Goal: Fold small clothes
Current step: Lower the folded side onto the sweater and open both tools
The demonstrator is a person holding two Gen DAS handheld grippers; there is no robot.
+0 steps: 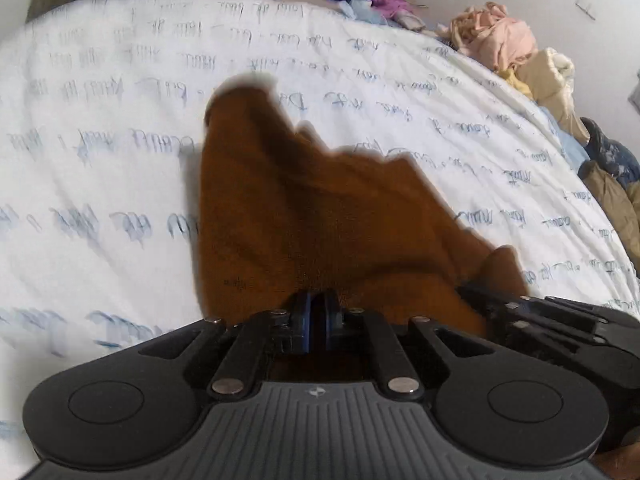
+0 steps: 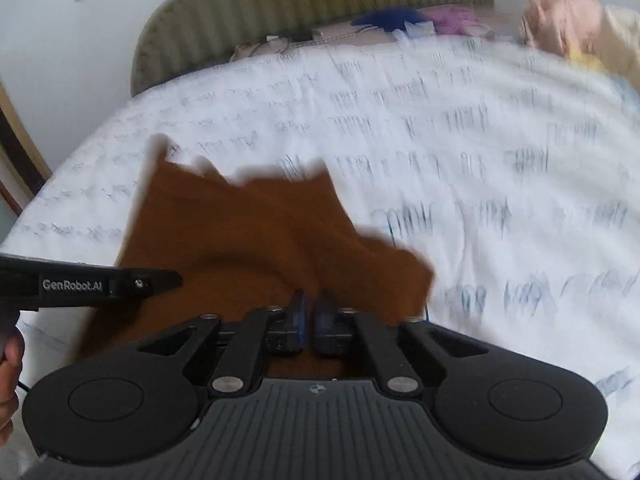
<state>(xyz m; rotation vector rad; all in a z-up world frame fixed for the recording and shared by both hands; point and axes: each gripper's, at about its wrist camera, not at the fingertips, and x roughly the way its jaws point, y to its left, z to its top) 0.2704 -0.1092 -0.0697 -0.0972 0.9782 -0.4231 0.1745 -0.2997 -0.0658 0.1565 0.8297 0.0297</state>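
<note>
Both fingers [image 1: 316,308] [image 2: 308,312] pinching brown garment [image 1: 288,200] [image 2: 248,232], bedspread [image 1: 100,140] [image 2: 480,160] beneath

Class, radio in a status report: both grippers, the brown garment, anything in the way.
Left gripper and right gripper both shut on brown garment. Garment hangs over white bedsheet. Clothes pile at bed's edge, clear.

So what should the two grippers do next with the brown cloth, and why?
Probably carry the near edge forward and lay it over the far part to make a fold. Both the left gripper and the right gripper are shut on the brown cloth close together at its near edge, and the rest trails crumpled on the white sheet, not yet folded.
</note>
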